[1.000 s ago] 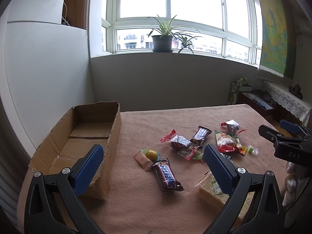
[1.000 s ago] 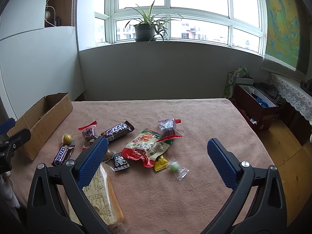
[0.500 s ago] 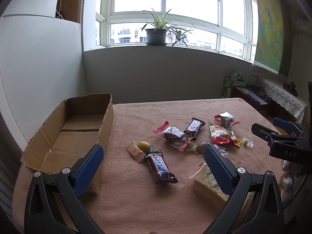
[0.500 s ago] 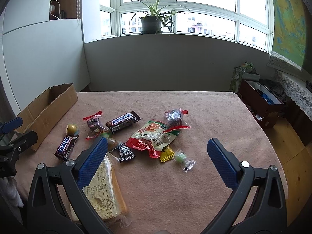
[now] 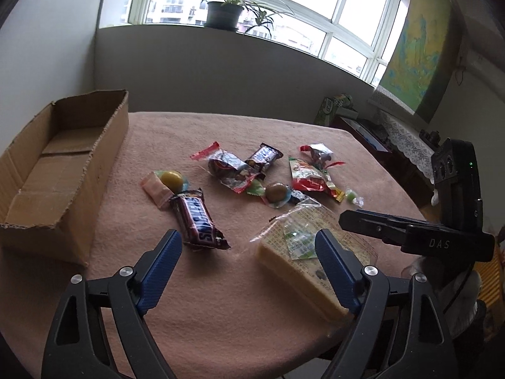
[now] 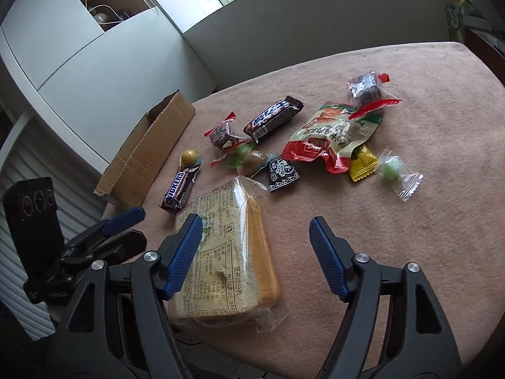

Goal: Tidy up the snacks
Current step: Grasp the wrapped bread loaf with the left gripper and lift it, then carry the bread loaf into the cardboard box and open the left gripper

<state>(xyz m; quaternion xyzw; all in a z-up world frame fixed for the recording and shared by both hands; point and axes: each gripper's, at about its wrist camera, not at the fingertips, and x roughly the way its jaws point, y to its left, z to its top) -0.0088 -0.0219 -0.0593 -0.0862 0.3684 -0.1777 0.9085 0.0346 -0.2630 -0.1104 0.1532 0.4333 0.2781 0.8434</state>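
Observation:
Several wrapped snacks lie on a pink tablecloth (image 5: 240,300). A Snickers bar (image 5: 197,218) lies just ahead of my left gripper (image 5: 247,240), which is open and empty. A wrapped slab of bread (image 6: 227,252) lies under my right gripper (image 6: 255,224), which is open and empty, its left finger over the bread. The bread also shows in the left wrist view (image 5: 303,262). An open, empty cardboard box (image 5: 60,170) stands at the left; it also shows in the right wrist view (image 6: 148,148). A red-and-green bag (image 6: 334,132) and small candies lie further back.
The table's front edge is close below both grippers. The right gripper's body (image 5: 419,237) shows at the right of the left wrist view, and the left gripper's body (image 6: 79,246) at the left of the right wrist view. A wall and a windowsill lie beyond the table.
Both grippers have tilted down and moved in towards the snacks. The right gripper now hangs over the wrapped bread, the left one nears the Snickers bar. Both stay open.

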